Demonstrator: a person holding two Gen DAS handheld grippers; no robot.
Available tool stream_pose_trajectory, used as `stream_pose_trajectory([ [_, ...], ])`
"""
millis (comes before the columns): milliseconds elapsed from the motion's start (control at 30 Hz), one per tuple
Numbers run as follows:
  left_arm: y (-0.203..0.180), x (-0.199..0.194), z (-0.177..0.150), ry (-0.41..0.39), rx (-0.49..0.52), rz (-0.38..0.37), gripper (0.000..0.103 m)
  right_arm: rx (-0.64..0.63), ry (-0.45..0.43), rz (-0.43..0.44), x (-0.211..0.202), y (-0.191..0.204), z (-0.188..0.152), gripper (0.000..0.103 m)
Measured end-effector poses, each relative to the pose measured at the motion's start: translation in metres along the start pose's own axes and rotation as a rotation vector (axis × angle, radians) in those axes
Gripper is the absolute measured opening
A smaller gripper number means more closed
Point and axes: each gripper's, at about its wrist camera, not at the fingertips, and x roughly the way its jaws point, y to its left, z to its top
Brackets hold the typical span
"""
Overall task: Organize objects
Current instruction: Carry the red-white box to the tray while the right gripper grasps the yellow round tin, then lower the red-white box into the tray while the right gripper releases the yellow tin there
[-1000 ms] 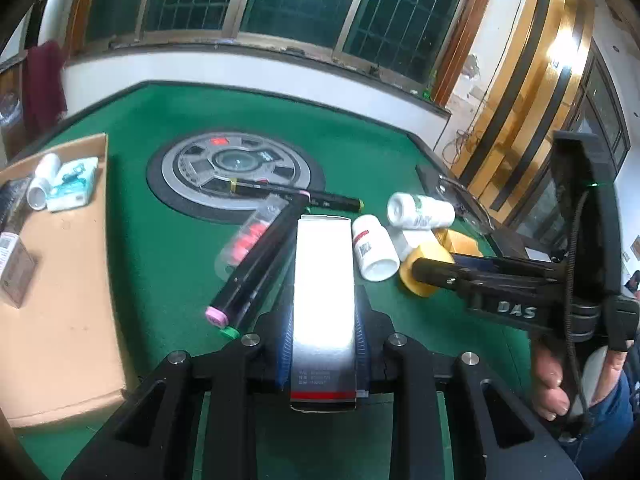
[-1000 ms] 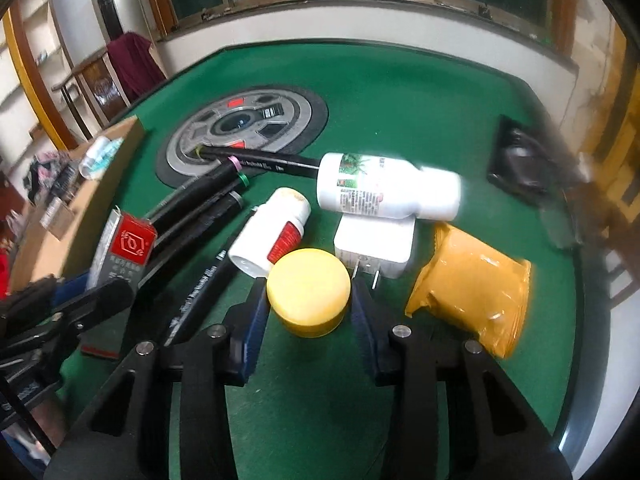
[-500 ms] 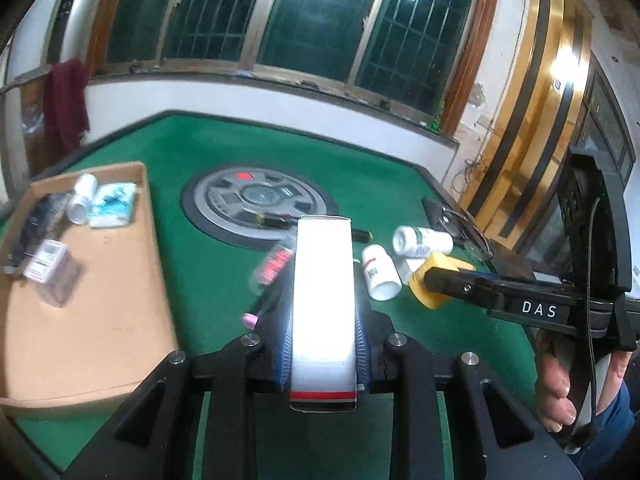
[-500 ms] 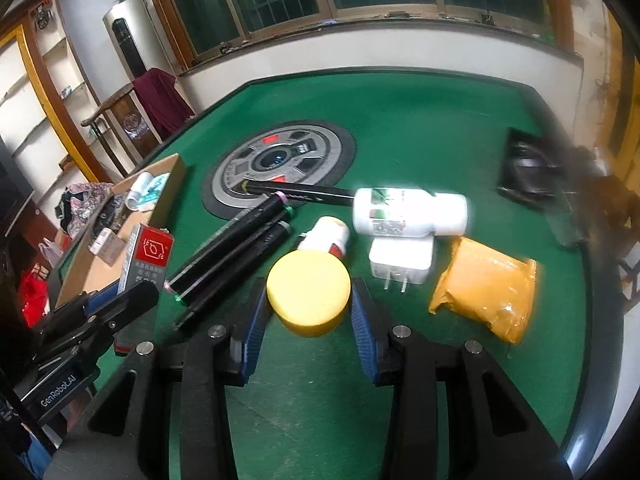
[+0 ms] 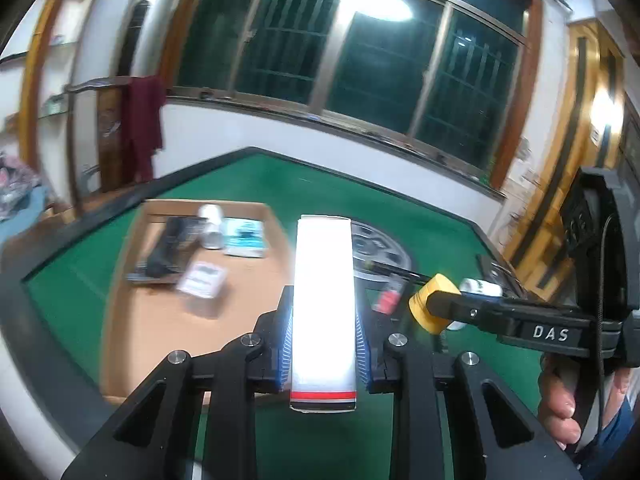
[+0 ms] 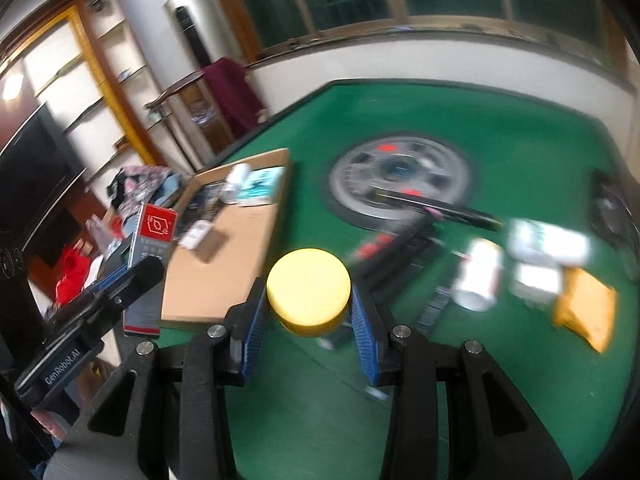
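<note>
**A:** Looking across both views, what has changed, starting with the biggest thing?

**B:** The cardboard tray (image 5: 168,332) has swung from the left edge of the left wrist view towards the lower middle, and it now fills the centre left of the right wrist view. Both hands have lifted their loads off the green table (image 5: 420,216) and carried them towards it. I judge the pick-up step done and the drop into the tray next.

**A:** What is each tool holding?

**B:** The left gripper (image 5: 323,346) is clamped narrowly on a long white box (image 5: 323,304), upright in the bottom middle of its view. The right gripper (image 6: 308,316) is closed a little wider on a round yellow jar (image 6: 308,290), bottom middle of its own view, clear of the table.

**A:** What is left behind?

**B:** At the right of the right wrist view, blurred: dark markers (image 6: 400,248), a white bottle (image 6: 480,280), a white plug (image 6: 536,280) and an orange packet (image 6: 584,308). They were close under the grippers a second ago; now they sit well apart.

**A:** Any writing?

**B:** "DAS" on the right gripper's arm, at the right of the left wrist view. "GenRobot.AI" on the left gripper's arm, lower left of the right wrist view. The box end shows a red panel with a white hexagon mark; its small print is unreadable.
</note>
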Motion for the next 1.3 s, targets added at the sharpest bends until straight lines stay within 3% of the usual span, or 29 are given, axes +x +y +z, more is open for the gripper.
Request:
stream_pose_trajectory([
  [367,0.078,0.003,-0.004,0.004,-0.149,0.097,0.023,-0.071,0.080,0.069,0.063,0.064,0.016,0.038],
  [967,0.097,0.048,-0.026,0.140,-0.171,0.132,0.023,-0.099,0.192,0.027,0.121,0.070,-0.001,0.038],
  [1133,0.097,0.054,-0.031,0.180,-0.152,0.215,0.023,-0.123,0.206,0.020,0.125,0.074,-0.007,0.038],
  [1300,0.092,0.055,-0.033,0.200,-0.132,0.244,0.023,-0.148,0.214,0.003,0.129,0.079,-0.013,0.038],
])
